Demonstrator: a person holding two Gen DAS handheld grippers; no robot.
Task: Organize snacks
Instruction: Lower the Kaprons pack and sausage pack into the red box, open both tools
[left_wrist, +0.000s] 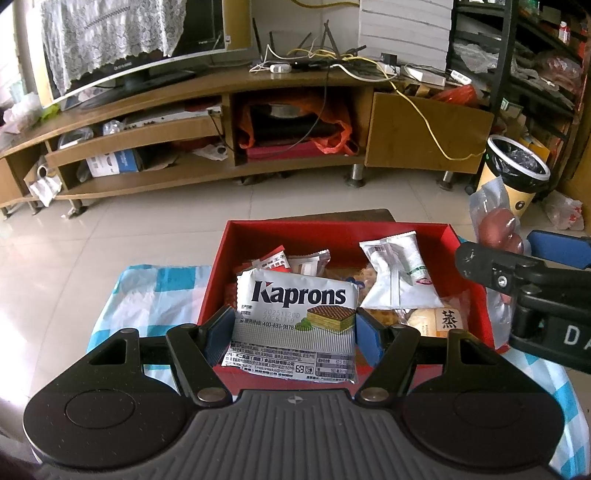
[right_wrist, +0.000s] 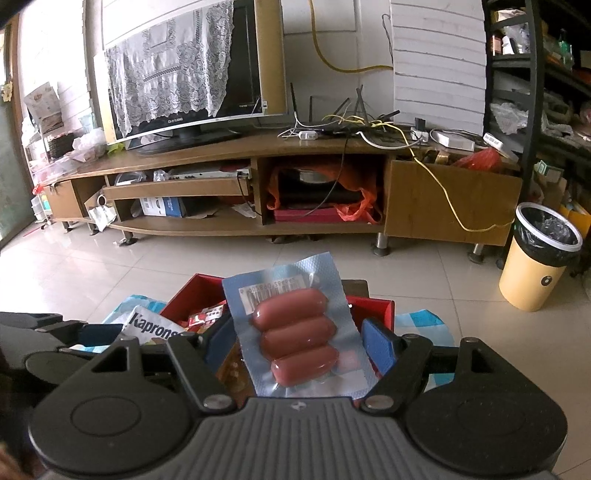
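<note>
My left gripper (left_wrist: 293, 325) is shut on a white Kaprons wafer packet (left_wrist: 295, 325) and holds it over the near edge of a red box (left_wrist: 332, 230) that holds several snack packets. A white packet (left_wrist: 399, 277) leans in the box's right half. My right gripper (right_wrist: 295, 338) is shut on a clear vacuum pack of three sausages (right_wrist: 295, 332), held upright above the red box (right_wrist: 373, 306). The right gripper (left_wrist: 517, 266) and sausage pack (left_wrist: 495, 229) show at the right of the left wrist view. The Kaprons packet (right_wrist: 153, 326) shows at the left of the right wrist view.
The box stands on a small table with a blue-and-white checked cloth (left_wrist: 155, 284). Beyond lies tiled floor and a long wooden TV stand (left_wrist: 258, 85) with a television (right_wrist: 177, 66). A yellow bin with a black liner (right_wrist: 539, 254) stands on the right.
</note>
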